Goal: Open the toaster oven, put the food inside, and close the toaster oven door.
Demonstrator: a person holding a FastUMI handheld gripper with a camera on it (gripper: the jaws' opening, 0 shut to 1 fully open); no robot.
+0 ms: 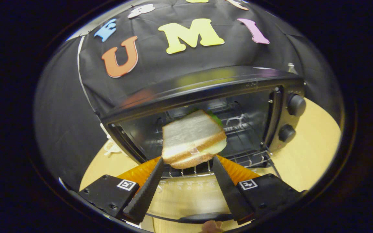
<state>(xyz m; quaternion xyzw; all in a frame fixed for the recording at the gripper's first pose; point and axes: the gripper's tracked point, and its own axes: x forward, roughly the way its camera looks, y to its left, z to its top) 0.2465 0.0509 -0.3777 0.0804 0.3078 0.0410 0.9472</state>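
A sandwich [191, 137] of white bread with a green leaf in it hangs tilted at the mouth of the black toaster oven [206, 87]. My gripper [187, 160] is shut on it, one fingertip [158, 164] at its left lower corner and the other at its right lower edge. The sandwich is just over the front of the wire rack [248, 157] inside the oven. The oven door [186, 194] is open and lies flat under my fingers, with its dark handle [202, 217] nearest me.
Two black knobs [296, 105] [286, 132] sit on the oven's right panel. The oven stands on a light wooden table [316, 145]. A small white object [110, 147] lies left of the oven. A bottle top [290, 68] shows behind its right corner.
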